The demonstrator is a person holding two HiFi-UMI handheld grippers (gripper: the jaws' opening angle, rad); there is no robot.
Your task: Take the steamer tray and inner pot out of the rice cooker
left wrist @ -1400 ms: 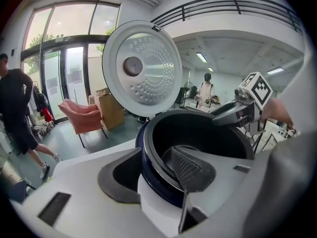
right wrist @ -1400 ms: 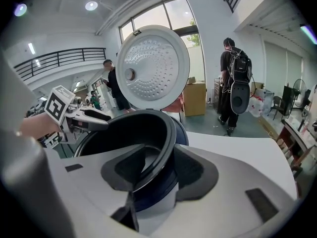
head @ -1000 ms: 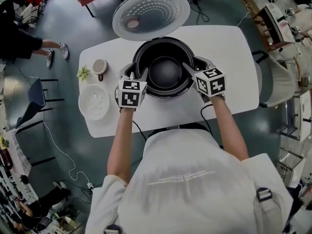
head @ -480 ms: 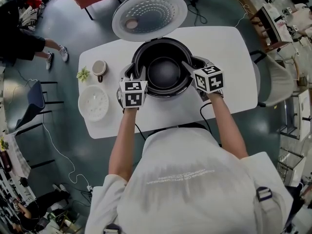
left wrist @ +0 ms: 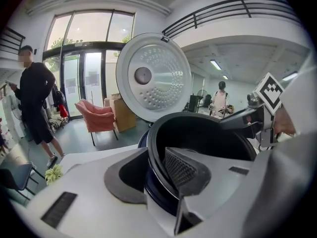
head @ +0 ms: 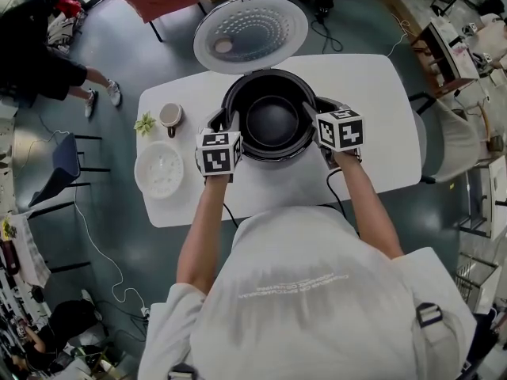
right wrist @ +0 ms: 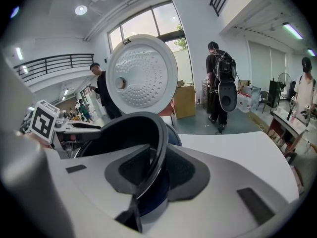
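Between the fingers of each gripper runs the rim of the inner pot (head: 271, 122), which sits in the open rice cooker (head: 272, 155) on the white table (head: 364, 85). The left gripper (head: 225, 122) has just been closing on the rim's left side and the right gripper (head: 318, 111) on its right, each narrowed onto it with one pad inside the wall and one outside. Beyond the fingertips stands the raised lid (head: 250, 32) — and out past the left gripper's outer finger the white steamer tray (head: 159, 169) lies on the table, apart from the cooker.
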